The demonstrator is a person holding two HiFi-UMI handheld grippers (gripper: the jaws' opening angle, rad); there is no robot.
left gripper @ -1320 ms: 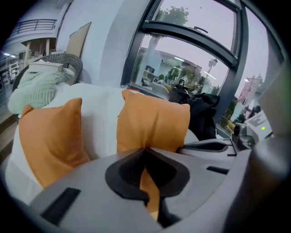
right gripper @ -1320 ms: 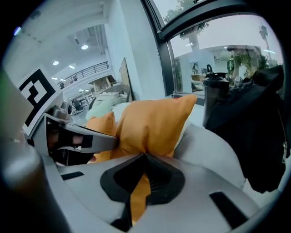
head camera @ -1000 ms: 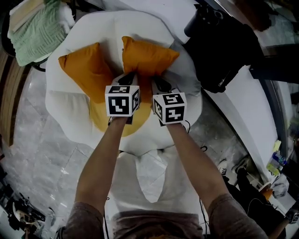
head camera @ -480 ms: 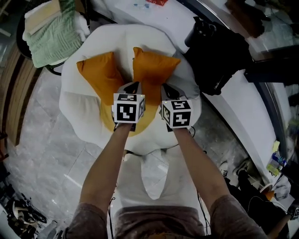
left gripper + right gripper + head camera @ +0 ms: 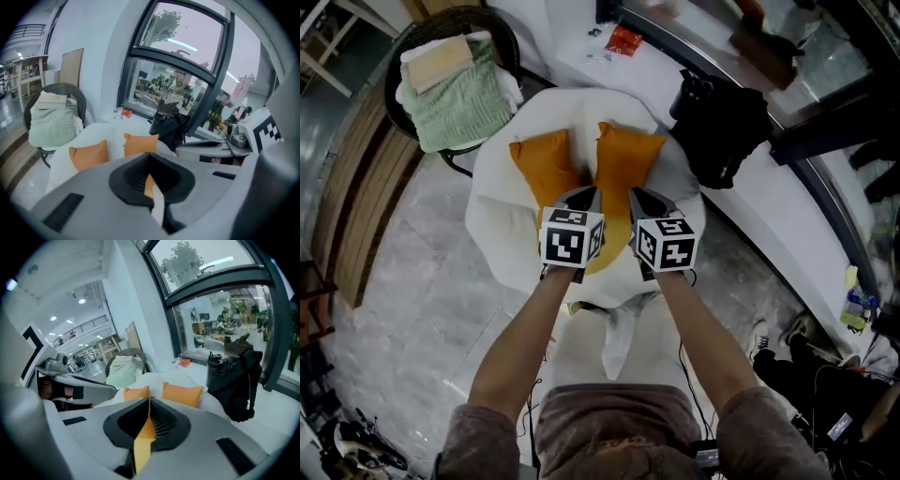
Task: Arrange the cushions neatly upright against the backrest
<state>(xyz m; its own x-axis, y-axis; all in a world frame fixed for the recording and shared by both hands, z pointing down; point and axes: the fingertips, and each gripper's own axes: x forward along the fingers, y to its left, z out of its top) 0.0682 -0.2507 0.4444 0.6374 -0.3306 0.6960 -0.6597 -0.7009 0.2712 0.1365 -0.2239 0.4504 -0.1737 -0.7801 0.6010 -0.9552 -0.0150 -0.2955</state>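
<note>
Left gripper [image 5: 150,161] and right gripper [image 5: 149,404]: fingers [image 5: 164,423] of both clamped shut on orange fabric, judged to be the near edge of a third cushion [image 5: 142,439], held two-handed to lift it level. Beyond the fingers, the left cushion [image 5: 546,161] and the right cushion [image 5: 628,155] stand upright against the armchair backrest [image 5: 581,101]. Count: three cushions, two grippers.

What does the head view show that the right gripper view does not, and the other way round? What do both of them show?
Only the head view: the person's forearms and the marble floor around the white chair.

Only the right gripper view: the right gripper shut on a fold of the orange cushion, and trees outside the window.

Both: the left upright cushion and the right upright cushion against the backrest, the black backpack and the green blanket.
</note>
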